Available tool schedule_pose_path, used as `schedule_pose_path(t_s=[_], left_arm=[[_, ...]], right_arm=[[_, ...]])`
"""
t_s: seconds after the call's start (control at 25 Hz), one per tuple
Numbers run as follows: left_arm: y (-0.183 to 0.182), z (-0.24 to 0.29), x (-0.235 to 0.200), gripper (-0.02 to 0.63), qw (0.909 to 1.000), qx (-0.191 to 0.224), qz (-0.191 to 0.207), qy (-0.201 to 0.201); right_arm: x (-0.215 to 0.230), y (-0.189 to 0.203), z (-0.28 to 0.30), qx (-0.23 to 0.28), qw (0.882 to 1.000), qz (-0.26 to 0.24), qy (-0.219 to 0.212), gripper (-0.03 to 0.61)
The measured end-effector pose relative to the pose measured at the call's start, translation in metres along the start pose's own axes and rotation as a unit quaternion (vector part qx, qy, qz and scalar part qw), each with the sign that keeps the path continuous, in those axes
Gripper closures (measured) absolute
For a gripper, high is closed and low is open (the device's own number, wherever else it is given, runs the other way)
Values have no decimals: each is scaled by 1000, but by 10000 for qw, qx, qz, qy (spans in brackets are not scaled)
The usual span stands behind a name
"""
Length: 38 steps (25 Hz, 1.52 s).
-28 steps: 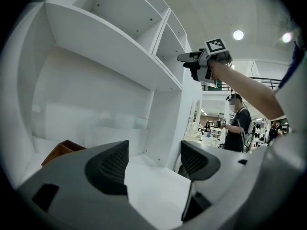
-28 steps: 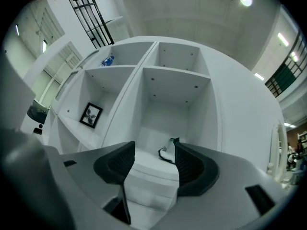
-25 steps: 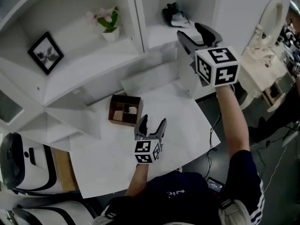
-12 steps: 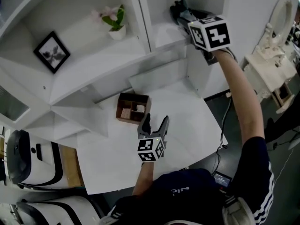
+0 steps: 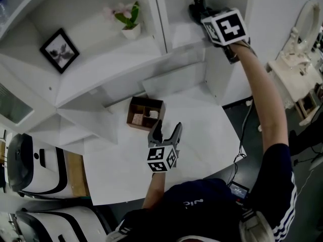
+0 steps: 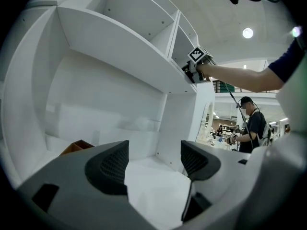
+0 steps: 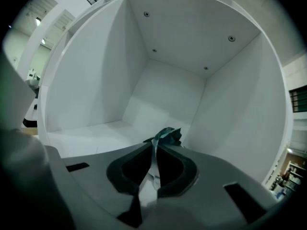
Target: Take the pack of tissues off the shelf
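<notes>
**Right claw pinched on the tissues, upper shelf bay**

Setting: a white table [image 5: 202, 130] is pushed against a white shelf unit [image 5: 171, 37]. A wooden box [image 5: 146, 113] with compartments sits on the table near the unit's foot. In the left bay of the upper shelf are a framed picture [image 5: 59, 47] and a small potted plant [image 5: 129, 22]. The floor [image 5: 242, 130] to the right is dark, with a cable trailing across it.

Task item: the pack of tissues [image 7: 168, 135] lies in the right bay, close to its right wall. It is thin and crinkled, with a dark teal end.

Right side: the right arm [image 5: 263, 95] is stretched up and forward to that bay. The right gripper [image 7: 153, 146] points in nearly level. Its jaws have just been closing and now stand almost together, nipping the pack's edge between the pads.

Left side: the left gripper [image 5: 166, 131] hangs low over the table, aimed toward the shelf unit. Its jaws are spread wide with nothing between them.
</notes>
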<state>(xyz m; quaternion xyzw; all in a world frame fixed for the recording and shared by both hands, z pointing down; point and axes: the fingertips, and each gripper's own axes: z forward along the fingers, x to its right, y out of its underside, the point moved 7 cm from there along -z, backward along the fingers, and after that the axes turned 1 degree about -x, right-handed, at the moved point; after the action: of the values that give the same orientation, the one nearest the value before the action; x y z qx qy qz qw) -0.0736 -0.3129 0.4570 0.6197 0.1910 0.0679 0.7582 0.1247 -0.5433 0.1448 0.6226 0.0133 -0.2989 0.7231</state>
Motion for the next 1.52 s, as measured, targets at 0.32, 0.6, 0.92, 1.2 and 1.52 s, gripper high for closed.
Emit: schedule_pose_path(t_s=[0.32,0.6,0.92,1.2,1.52], left_arm=[[1,0,-6,278,10000,-8,-66,-28],[0,0,-4,278,9999,4,-95,73],[0,-3,6,278,9994,-28,317,116],[6,-7,15,278,9994,-69,196,285],[14,-18,16,278,9990,-144,234,364]], right_arm=[[4,-1,-3,263,9995,71,168,561],[1,-6,-27,788,9943,-442,572,565],[-8,-13,-68,1145,9903,-567,542,565],[-24,-15,-111,1477,9852,-688,541,565],[-38,-8,-152,1625,9799,-956,648,565]])
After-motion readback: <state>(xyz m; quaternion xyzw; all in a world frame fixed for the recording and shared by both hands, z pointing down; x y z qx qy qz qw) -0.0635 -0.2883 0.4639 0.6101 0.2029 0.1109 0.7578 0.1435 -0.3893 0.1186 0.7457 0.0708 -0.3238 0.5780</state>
